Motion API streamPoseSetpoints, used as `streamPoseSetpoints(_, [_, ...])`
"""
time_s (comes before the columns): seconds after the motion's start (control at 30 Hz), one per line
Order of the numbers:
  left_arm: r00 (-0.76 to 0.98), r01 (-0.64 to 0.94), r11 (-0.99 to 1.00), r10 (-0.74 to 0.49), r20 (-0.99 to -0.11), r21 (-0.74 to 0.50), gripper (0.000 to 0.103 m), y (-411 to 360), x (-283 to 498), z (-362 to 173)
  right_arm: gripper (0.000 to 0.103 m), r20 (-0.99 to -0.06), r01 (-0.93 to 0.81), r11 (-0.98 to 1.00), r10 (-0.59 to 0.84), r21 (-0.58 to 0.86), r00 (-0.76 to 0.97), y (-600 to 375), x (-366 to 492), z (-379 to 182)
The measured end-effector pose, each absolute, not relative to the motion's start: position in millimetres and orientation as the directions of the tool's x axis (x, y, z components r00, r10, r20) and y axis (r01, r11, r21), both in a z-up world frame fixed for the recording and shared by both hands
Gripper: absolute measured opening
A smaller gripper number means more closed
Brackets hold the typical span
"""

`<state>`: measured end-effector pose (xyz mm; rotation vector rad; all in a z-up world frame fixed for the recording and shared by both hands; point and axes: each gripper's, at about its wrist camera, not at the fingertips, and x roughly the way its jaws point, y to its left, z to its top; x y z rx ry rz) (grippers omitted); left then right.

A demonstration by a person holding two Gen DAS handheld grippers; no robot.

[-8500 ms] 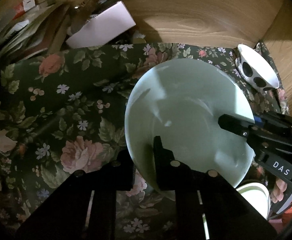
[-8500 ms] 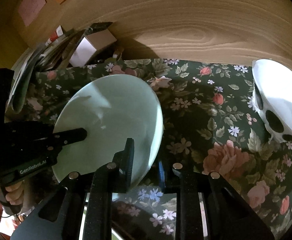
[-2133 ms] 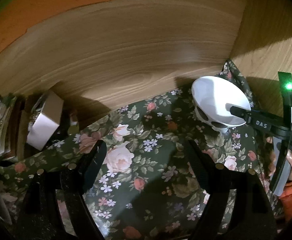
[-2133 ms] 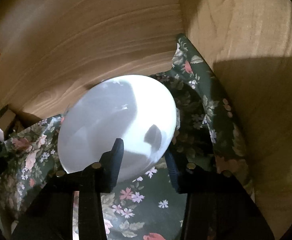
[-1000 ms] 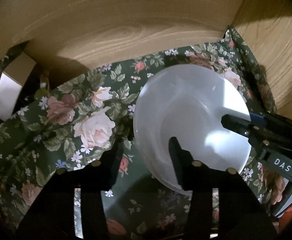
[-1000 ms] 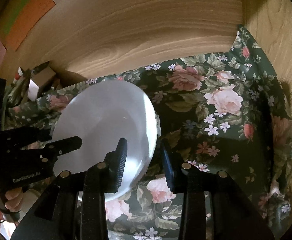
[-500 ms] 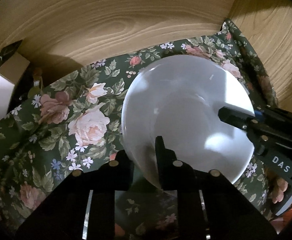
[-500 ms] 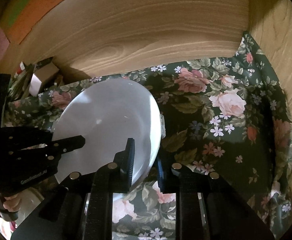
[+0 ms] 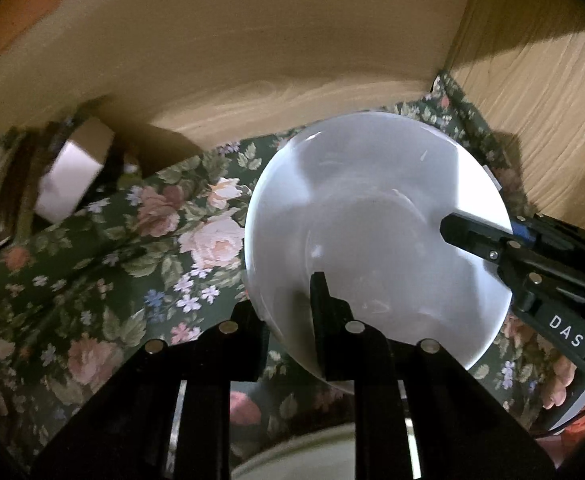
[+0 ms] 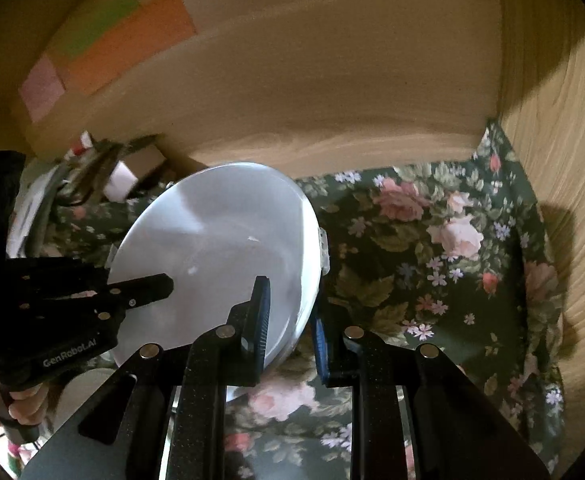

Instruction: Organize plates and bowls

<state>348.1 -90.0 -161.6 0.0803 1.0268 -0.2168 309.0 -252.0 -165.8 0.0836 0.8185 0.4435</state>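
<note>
A white bowl [image 9: 372, 240] hangs tilted above the floral cloth [image 9: 140, 256], held by its rim from two sides. My left gripper [image 9: 288, 304] is shut on the near-left rim, one finger inside the bowl and one beneath it. My right gripper [image 9: 476, 236] is shut on the right rim, and only its upper finger shows there. In the right wrist view the bowl [image 10: 220, 248] sits left of centre. My right gripper [image 10: 288, 304] clamps its near edge, while the left gripper [image 10: 160, 284] bites the opposite rim. A hand [image 10: 24, 408] holds the left gripper's handle.
Wooden walls close in behind and to the right [image 9: 532, 80]. A pale box [image 9: 72, 176] and clutter sit at the back left. The rim of a pale green dish [image 9: 312, 456] lies below my left gripper. Coloured sticky notes [image 10: 124, 36] are on the back wall.
Both grippers have shut on the white bowl's rim and lifted it off the cloth. The bowl now sits higher and more tilted, with more of the back wall in view.
</note>
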Motion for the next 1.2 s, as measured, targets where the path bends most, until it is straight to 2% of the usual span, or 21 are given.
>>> streamPoseSetpoints(0.6, [0.601, 0.145, 0.988, -0.131, -0.788, -0.054, 0.018, -49.5, 271.6, -111.5, 0.018, -0.619, -0.431, 0.884, 0.443, 0.182, 0.648, -216.4, 246.4, -120.1])
streamPoseSetpoints(1.2, [0.650, 0.088, 0.993, -0.114, -0.751, -0.075, 0.018, -19.1, 195.6, -93.8, 0.018, -0.595, -0.504, 0.852, 0.479, 0.140, 0.645, -186.2, 188.7, -102.0])
